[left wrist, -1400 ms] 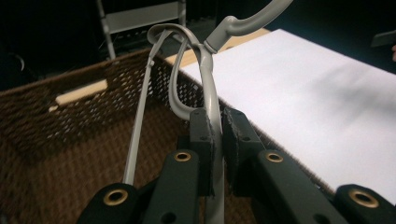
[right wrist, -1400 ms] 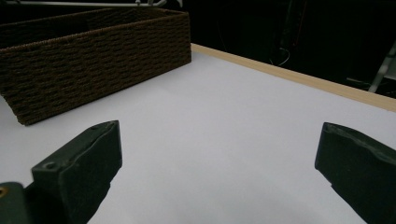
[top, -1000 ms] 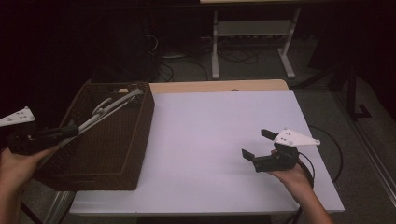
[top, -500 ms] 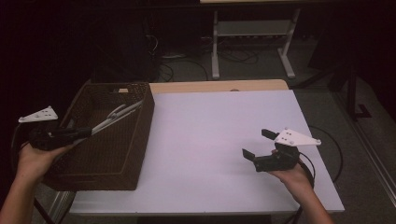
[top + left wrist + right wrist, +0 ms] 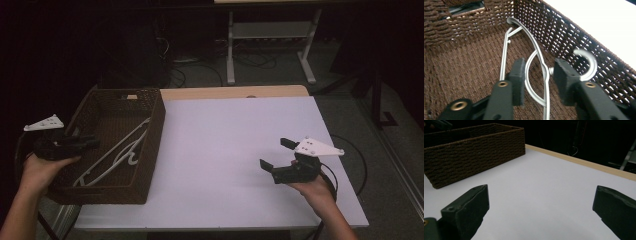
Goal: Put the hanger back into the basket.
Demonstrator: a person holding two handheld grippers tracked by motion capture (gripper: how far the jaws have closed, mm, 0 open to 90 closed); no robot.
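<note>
White table [image 5: 235,150] w/ wicker basket [image 5: 155,145]

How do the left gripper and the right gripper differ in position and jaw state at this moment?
The left gripper is at the brown woven basket, over its left rim; the right gripper is above bare white table. The left gripper's jaws, narrowly parted, flank the white hanger lying in the basket; the right gripper's jaws are spread wide around nothing. Both are black, hand-held, and carry a grey plate.

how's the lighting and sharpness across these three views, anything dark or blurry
High view: the white table is evenly lit and the room behind falls to near black. Left gripper view: bright, weave of the basket crisp, the hanger slightly soft. Right gripper view: its jaws blur up close, background dark.
</note>
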